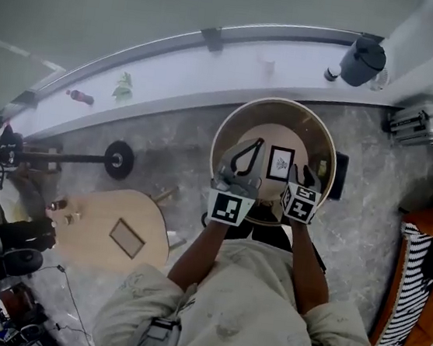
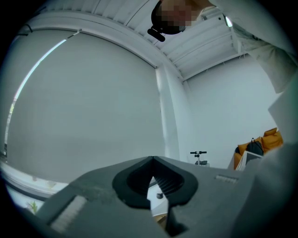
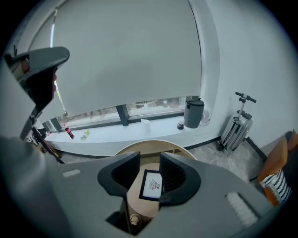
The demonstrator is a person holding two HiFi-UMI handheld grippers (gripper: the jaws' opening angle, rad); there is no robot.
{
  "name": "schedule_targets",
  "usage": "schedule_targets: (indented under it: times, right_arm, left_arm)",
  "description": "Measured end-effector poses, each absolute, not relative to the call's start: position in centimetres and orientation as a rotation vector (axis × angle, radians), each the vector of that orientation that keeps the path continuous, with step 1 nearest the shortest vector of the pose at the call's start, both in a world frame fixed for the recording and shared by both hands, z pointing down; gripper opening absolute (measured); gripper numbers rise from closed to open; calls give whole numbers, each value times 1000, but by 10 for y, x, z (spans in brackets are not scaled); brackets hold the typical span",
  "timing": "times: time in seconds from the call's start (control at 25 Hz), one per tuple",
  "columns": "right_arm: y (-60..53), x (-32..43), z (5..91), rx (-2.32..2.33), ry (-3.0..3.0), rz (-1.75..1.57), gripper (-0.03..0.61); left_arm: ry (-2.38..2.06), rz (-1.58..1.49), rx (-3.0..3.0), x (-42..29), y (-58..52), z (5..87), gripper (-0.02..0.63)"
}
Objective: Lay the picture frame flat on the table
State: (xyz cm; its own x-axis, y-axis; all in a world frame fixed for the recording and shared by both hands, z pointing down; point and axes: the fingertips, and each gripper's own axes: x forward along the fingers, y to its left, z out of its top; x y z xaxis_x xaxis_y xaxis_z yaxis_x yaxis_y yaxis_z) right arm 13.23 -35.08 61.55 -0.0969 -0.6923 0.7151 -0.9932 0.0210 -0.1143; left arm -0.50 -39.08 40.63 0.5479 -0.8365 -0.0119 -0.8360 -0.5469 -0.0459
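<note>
A black picture frame [image 1: 280, 164] with a white mat and a small plant drawing appears to lie face up on the round wooden table [image 1: 237, 135]. My right gripper [image 1: 304, 176] hovers just right of it, open and holding nothing. In the right gripper view the frame [image 3: 152, 185] shows below the gap between the open jaws of the right gripper [image 3: 150, 160]. My left gripper [image 1: 248, 155] is above the table's left half, tilted upward. In the left gripper view the left gripper [image 2: 152, 159] has its tips touching, is empty, and faces wall and ceiling.
A second wooden table [image 1: 92, 231] with a small frame [image 1: 127, 237] stands at the left. The curved white sill [image 1: 213, 70] carries a bottle [image 1: 79, 97], a plant [image 1: 124, 86] and a grey bin [image 1: 363, 61]. A folded scooter [image 1: 422, 121] and an orange seat [image 1: 423, 280] stand at the right.
</note>
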Motion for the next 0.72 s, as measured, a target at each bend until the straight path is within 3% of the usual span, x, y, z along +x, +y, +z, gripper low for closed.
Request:
schedule_targets:
  times: [0.72]
  right_arm:
    - [-378, 160, 445, 2025, -2058, 576, 135]
  left_arm:
    - [1424, 106, -2721, 1, -405, 356, 3]
